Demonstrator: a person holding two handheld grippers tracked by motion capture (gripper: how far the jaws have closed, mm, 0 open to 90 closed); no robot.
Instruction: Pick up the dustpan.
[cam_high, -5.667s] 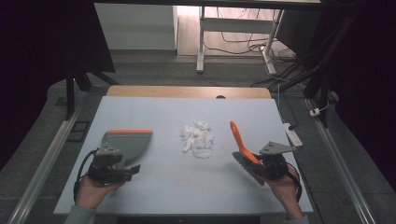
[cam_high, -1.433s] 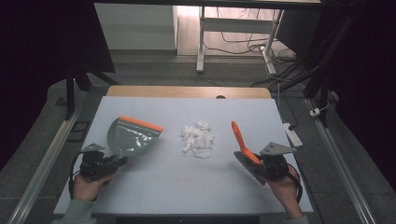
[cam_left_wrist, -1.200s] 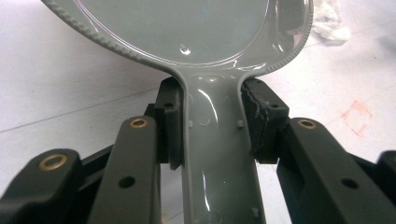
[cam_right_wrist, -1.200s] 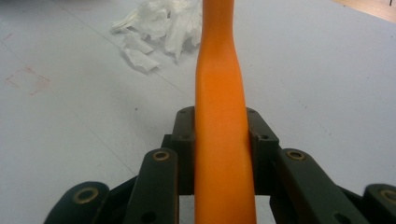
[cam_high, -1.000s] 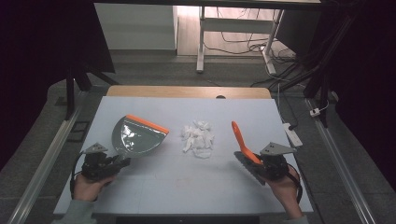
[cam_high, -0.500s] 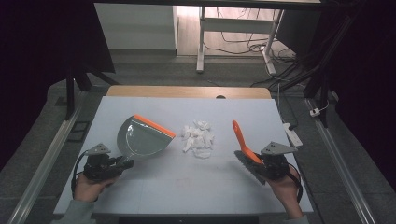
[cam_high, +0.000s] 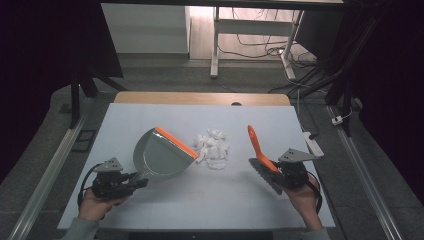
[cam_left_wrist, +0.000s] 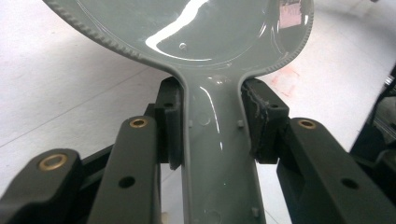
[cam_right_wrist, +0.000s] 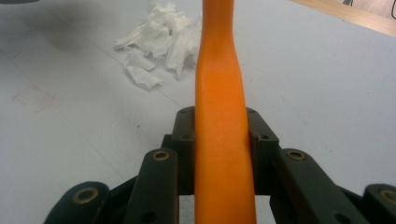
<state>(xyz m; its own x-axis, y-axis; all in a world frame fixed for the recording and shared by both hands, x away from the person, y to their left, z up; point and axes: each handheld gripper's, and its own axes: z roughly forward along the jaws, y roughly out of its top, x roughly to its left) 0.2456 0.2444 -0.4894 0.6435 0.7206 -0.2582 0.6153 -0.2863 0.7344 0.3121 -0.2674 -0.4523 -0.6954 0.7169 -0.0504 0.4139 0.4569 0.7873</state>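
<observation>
1. The left gripper (cam_high: 131, 183) is clamped on the handle of the grey dustpan (cam_high: 161, 155); its orange lip now faces the paper scraps (cam_high: 212, 148), closer than before and almost touching them.
2. The right gripper (cam_high: 274, 172) is clamped on the orange brush (cam_high: 257, 145), unmoved, right of the scraps.
3. The scraps lie mid-table (cam_high: 300, 120), unchanged.

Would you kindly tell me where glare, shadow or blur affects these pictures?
Left gripper view: a white glare streak runs across the glossy grey plastic dustpan, and the jaws at the bottom are soft. Right gripper view: the orange brush handle is blurred close up, while the crumpled white paper scraps are sharper. High view: the white table is evenly lit, its surroundings dark.
</observation>
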